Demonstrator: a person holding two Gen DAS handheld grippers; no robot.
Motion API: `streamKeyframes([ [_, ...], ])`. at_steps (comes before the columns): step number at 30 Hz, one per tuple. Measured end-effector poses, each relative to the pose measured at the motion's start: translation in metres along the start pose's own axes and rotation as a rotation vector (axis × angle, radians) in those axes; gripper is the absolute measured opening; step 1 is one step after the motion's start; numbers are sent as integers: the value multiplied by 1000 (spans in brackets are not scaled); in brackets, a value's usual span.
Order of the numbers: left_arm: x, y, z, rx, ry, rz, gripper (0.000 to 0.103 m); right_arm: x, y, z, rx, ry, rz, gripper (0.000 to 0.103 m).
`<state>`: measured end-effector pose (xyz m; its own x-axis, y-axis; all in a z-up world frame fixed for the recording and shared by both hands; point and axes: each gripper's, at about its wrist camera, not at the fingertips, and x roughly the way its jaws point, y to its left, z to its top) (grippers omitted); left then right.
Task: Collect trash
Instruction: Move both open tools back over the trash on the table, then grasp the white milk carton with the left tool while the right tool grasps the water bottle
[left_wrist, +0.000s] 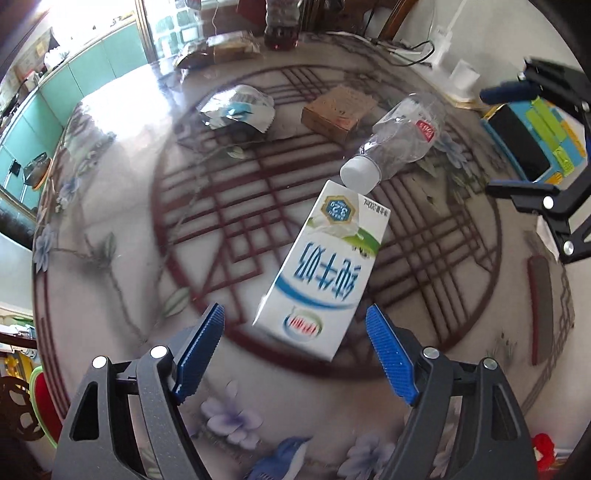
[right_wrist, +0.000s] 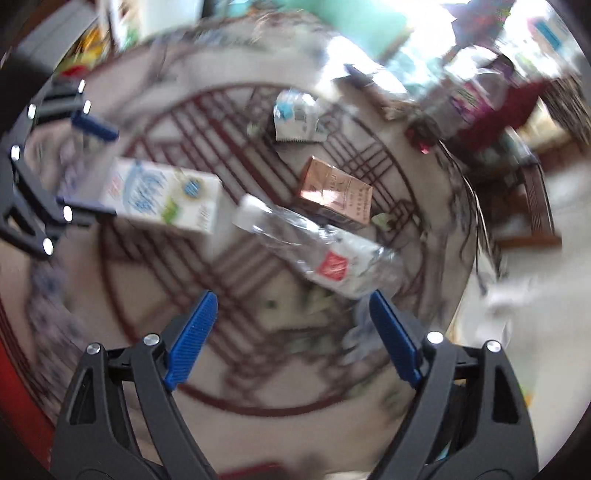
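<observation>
A white milk carton lies on the patterned round table, just beyond my open, empty left gripper. A crushed clear plastic bottle with a white cap lies past it, then a brown cardboard box and a crumpled white wrapper. In the right wrist view my right gripper is open and empty, just short of the bottle. The carton, the box and the wrapper lie beyond. The left gripper shows at the left by the carton.
A blue and yellow device lies at the table's right edge, near the right gripper. A dark bottle, brown packets and a white cable sit at the far side. A dark strip lies at the right.
</observation>
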<state>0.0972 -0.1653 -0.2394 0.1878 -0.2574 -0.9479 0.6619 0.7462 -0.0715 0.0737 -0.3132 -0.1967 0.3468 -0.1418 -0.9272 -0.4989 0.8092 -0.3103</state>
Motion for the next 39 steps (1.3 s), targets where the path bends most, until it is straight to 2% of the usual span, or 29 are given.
streamKeyframes([
  [5, 27, -12, 15, -14, 66, 38, 76, 37, -19, 20, -213, 74, 46, 88],
  [10, 42, -13, 18, -65, 119, 51, 76, 79, -24, 37, -417, 157, 64, 88],
  [15, 44, -15, 18, -70, 130, 66, 76, 106, -19, 40, -501, 220, 125, 88],
  [19, 46, -13, 23, -102, 119, 56, 73, 120, -7, 31, -516, 263, 181, 85],
  [20, 45, -11, 23, -110, 114, 59, 72, 117, -7, 30, -495, 249, 196, 72],
  [22, 42, -9, 24, -116, 105, 66, 65, 116, -11, 28, -406, 263, 255, 60],
  [23, 41, -6, 24, -123, 100, 64, 64, 115, -12, 26, -369, 263, 268, 57],
  [27, 32, 7, 19, -182, 74, 52, 54, 108, -16, 11, -134, 228, 381, 56],
  [32, 10, 22, 10, -228, 38, 81, 53, 88, -15, -8, 259, 115, 534, 56],
  [39, -28, 29, -11, -261, -35, 108, 53, 64, 15, -36, 727, 7, 656, 55],
])
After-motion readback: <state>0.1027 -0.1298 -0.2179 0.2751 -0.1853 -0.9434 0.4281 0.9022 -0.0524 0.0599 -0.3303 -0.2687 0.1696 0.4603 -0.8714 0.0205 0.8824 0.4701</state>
